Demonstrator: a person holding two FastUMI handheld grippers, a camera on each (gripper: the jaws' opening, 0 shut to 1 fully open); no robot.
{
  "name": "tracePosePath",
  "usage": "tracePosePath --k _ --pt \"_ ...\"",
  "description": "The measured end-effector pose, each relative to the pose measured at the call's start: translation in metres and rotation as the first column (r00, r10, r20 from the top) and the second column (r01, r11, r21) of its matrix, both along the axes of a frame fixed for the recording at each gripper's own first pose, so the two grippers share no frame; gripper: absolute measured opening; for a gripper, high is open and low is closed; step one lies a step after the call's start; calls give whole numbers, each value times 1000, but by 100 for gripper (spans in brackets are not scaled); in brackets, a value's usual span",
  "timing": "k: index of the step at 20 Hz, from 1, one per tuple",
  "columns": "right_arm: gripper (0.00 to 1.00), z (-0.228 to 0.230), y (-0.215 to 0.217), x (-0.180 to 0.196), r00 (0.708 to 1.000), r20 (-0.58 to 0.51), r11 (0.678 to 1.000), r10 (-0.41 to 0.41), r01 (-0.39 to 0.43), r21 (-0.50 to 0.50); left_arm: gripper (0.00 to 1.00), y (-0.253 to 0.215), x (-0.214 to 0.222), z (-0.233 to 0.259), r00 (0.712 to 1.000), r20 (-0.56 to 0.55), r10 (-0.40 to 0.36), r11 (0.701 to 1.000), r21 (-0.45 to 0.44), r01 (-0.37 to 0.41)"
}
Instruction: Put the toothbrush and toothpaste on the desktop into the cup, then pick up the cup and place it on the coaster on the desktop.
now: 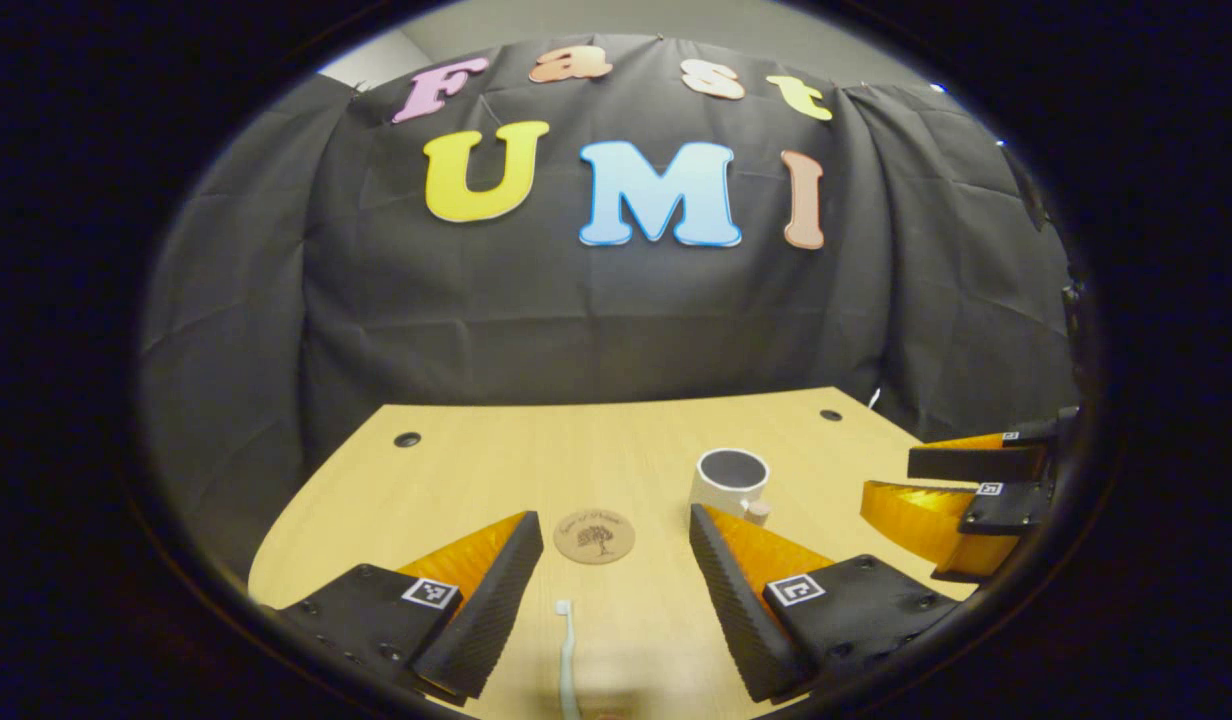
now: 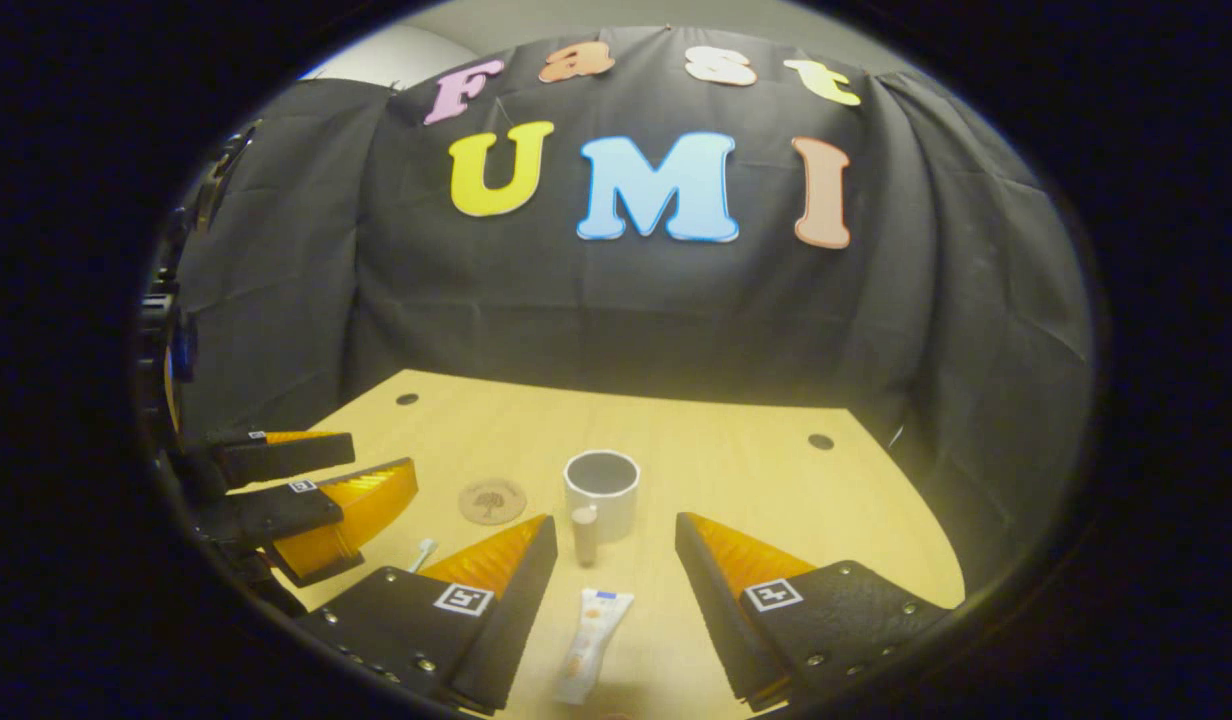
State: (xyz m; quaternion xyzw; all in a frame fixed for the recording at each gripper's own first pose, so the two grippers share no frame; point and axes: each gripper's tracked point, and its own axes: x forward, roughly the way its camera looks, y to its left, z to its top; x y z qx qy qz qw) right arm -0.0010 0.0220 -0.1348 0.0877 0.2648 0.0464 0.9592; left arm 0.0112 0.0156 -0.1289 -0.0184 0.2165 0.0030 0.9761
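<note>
Holding both tools (image 1: 616, 600) (image 2: 616, 600) spread, I note the cup (image 2: 602, 490) empty, toothpaste (image 2: 591, 645) and toothbrush (image 1: 567, 655) on the surface (image 1: 476, 470).

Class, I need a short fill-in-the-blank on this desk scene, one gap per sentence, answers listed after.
1. The white ceramic cup on the wooden desk stands ____.
2. The white plastic toothbrush lies between the open fingers of the ____ tool.
3. The white-and-orange toothpaste tube lies before the ____ tool.
4. The round cork coaster carries ____.

Answers: upright; left; right; nothing
</note>
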Motion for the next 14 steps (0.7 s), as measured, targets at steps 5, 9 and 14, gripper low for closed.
tracePosePath --k 5,9,14 --pt "76 -41 14 -4 985 -170 998 26 -17 54 96 11 -3 -47 986 -166 20 1000 -12 -22" --pt "76 -61 24 -5 960 -276 996 50 -25 91 96 19 -8 -80 955 -295 30 999 -25 -39" --pt "77 -91 36 -10 922 -379 992 74 -28 125 97 21 -23 -116 896 -444 21 999 -24 -36"
